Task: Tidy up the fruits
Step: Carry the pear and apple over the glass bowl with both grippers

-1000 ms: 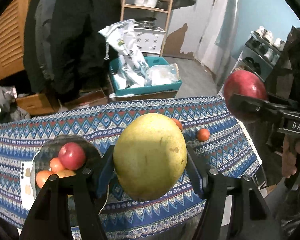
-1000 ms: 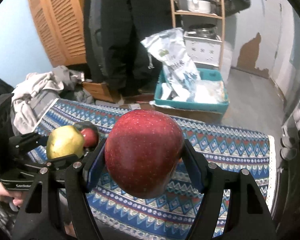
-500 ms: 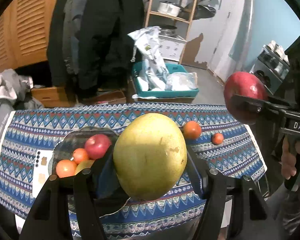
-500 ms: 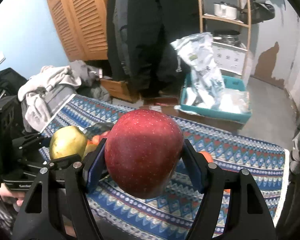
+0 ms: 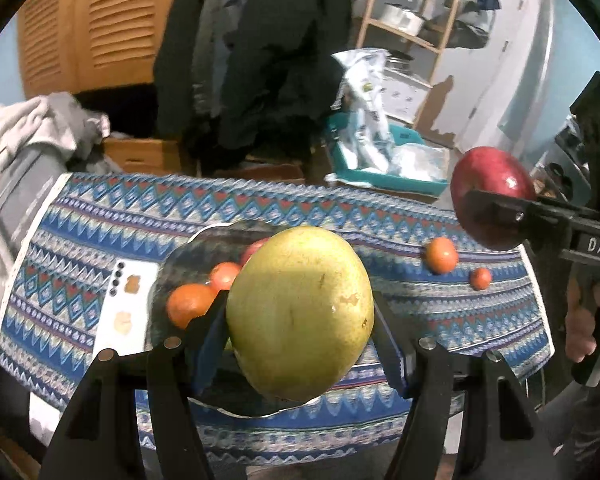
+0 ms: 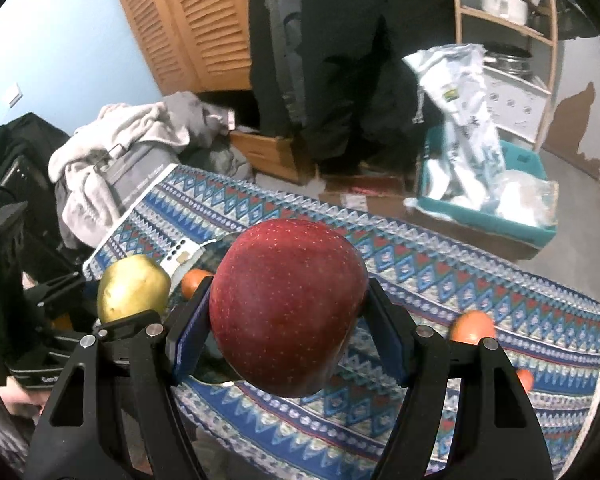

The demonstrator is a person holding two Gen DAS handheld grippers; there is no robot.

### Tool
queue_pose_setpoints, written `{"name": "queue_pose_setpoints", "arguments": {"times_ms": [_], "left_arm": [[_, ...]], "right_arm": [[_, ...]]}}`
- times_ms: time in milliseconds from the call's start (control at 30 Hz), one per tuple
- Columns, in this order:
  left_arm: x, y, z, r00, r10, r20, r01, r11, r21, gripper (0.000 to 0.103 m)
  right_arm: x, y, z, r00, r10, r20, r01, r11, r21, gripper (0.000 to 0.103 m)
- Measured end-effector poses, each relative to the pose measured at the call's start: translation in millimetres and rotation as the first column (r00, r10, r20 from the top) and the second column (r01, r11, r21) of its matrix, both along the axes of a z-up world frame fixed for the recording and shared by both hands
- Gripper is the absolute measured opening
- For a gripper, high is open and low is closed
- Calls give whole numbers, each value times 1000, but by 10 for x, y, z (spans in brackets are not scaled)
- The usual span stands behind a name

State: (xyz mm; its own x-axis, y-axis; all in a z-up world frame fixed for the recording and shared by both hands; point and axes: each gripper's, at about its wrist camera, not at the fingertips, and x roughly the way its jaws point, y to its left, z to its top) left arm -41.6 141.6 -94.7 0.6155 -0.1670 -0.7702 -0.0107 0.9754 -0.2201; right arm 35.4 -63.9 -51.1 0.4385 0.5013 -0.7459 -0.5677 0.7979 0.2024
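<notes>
Left wrist view — fingers clamp yellow pear; right fingers clamp red apple.

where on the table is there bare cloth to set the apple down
Bare tablecloth runs along the far edge behind the plate, and between the plate and the two loose oranges. The plate is crowded with fruit. The red apple is in the right gripper.

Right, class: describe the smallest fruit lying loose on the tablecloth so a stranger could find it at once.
Start at the patterned blue tablecloth and go to its right end, away from the dark plate. Two orange-red fruits lie loose there; the smallest fruit is nearer the edge, beside the larger fruit.
</notes>
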Motion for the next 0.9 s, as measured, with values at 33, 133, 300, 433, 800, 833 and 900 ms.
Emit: {"name": "queue_pose_setpoints", "arguments": {"times_ms": [33,133,300,433,800,833,900], "left_arm": [[-1,53,-37,1000,10,-8,-10,1000,-4,68],[9,205,-153,998,47,-37,-48,999,-10,68],[20,371,-334,993,89,-75,-89,996,4,68],[62,488,-547,983,125,-133,-126,992,1,68],[148,562,-931,956,156,-249,-165,986,-16,68],[153,566,-962,953,158,-259,-168,986,-18,68],[160,560,-1009,950,159,-270,-168,986,-13,68]], "right_arm": [[18,66,-30,1000,6,-7,-6,1000,-1,72],[55,206,-106,1000,21,-22,-21,1000,-6,72],[128,433,-305,997,43,-59,-44,999,-20,72],[202,574,-501,993,52,-109,-56,998,-25,72],[261,802,-900,982,86,-169,-100,992,-78,72],[262,813,-940,981,84,-175,-100,991,-83,72],[271,822,-1010,979,81,-185,-100,991,-92,72]]}}
